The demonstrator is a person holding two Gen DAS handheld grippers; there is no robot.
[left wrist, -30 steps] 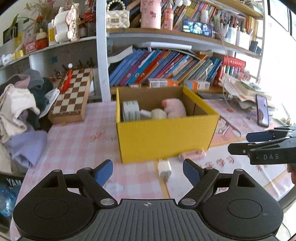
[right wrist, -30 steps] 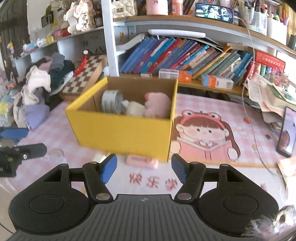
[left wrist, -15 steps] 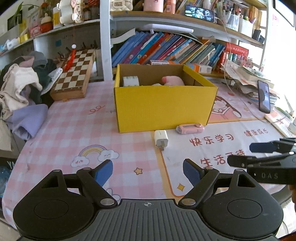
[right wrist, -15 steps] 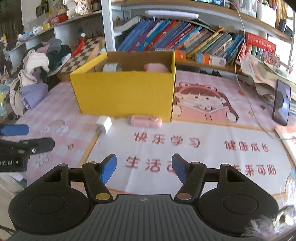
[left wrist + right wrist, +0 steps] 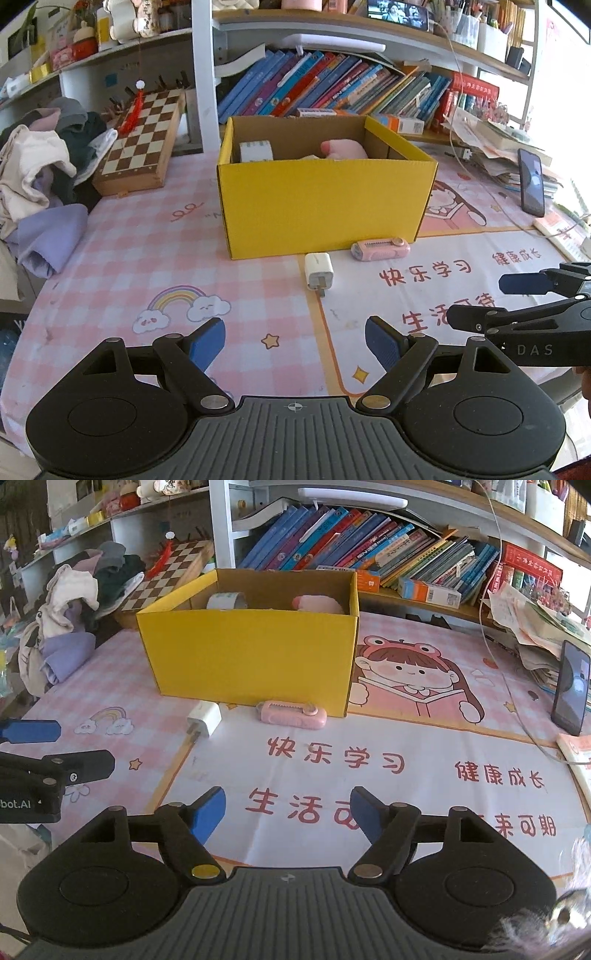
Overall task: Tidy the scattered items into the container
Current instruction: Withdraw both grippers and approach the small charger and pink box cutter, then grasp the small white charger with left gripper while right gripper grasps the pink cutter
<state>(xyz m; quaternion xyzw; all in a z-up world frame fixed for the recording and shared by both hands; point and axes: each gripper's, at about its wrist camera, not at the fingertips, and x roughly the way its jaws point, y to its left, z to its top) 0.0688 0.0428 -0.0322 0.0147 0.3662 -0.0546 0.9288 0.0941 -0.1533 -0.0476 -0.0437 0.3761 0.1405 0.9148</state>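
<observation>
A yellow cardboard box (image 5: 325,199) stands mid-table; it also shows in the right wrist view (image 5: 251,657). Inside it are a tape roll (image 5: 255,151) and a pink plush (image 5: 343,148). A white charger plug (image 5: 318,270) (image 5: 204,716) and a pink utility knife (image 5: 380,250) (image 5: 291,715) lie on the mat just in front of the box. My left gripper (image 5: 295,341) is open and empty, well short of the plug. My right gripper (image 5: 288,812) is open and empty, near the table's front edge.
A chessboard (image 5: 142,142) leans at the back left beside a pile of clothes (image 5: 33,173). Books (image 5: 332,92) fill the shelf behind the box. A phone (image 5: 531,182) stands at the right by stacked papers. A cable (image 5: 506,672) crosses the mat's right side.
Both grippers have pulled back from the box toward the table's front edge, then eased slightly forward. The plug and knife have not moved. Both stay open.
</observation>
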